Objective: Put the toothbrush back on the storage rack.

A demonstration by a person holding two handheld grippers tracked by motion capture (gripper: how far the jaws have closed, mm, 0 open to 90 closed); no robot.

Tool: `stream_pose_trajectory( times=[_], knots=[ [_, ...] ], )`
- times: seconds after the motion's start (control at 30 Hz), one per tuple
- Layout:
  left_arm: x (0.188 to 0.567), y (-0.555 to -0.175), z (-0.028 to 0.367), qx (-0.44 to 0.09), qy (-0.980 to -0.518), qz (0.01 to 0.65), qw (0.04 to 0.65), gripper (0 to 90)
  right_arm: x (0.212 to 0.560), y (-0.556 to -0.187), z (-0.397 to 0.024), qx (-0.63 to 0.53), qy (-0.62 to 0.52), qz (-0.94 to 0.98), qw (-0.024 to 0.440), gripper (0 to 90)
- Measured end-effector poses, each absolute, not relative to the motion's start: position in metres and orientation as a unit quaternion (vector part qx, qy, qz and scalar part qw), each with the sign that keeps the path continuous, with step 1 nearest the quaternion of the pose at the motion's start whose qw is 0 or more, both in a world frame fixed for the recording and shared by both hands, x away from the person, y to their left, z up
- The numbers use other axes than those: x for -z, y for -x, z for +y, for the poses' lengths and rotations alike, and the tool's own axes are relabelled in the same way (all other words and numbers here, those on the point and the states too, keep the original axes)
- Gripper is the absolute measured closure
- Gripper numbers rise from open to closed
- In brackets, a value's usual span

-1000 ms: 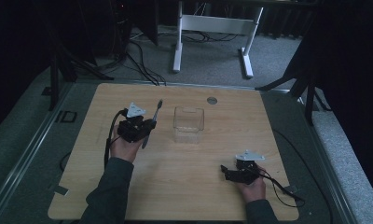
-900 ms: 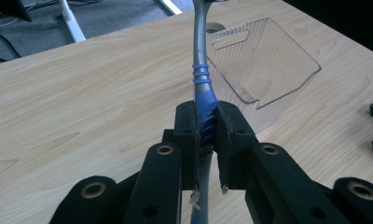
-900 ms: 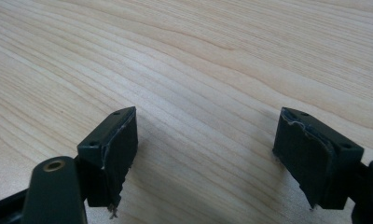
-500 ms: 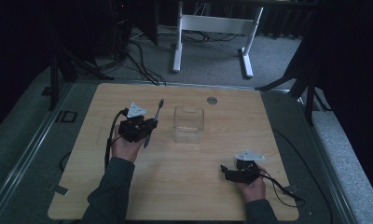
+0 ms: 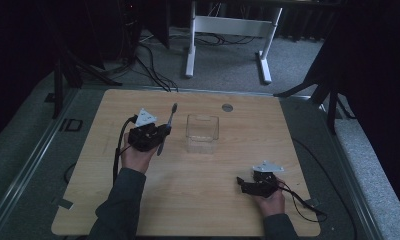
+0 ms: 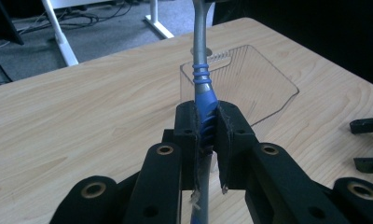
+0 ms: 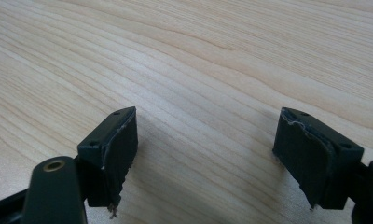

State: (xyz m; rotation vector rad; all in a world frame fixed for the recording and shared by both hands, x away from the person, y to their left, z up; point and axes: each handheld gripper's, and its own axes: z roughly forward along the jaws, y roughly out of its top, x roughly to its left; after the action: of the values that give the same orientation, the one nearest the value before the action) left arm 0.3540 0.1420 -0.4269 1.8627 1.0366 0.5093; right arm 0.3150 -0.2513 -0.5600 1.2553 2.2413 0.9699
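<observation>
- toothbrush (image 6: 204, 100) is clamped at its blue ribbed grip between the left gripper (image 6: 206, 135) pads, jaws closed tight on it; grey neck is pointed far, toward the clear plastic container (image 6: 254, 81)
- in the high view, toothbrush (image 5: 166, 129) is held over the table (image 5: 98, 200), left of centre, just left of the container (image 5: 202, 133)
- right gripper (image 7: 205, 154) is rested near the right near corner; jaws spread wide, nothing held; bare wood is seen between them
</observation>
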Motion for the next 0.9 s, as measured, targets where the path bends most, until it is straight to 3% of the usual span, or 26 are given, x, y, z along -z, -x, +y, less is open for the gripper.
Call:
stream_pose_trajectory(
  times=[0.9],
  knots=[
    [0.419, -0.357, 0.128, -0.198, -0.746, 0.4, 0.495, 79.6, 0.56, -0.315, -0.251, -0.346, -0.448, 0.8, 0.196, 21.3]
  ],
)
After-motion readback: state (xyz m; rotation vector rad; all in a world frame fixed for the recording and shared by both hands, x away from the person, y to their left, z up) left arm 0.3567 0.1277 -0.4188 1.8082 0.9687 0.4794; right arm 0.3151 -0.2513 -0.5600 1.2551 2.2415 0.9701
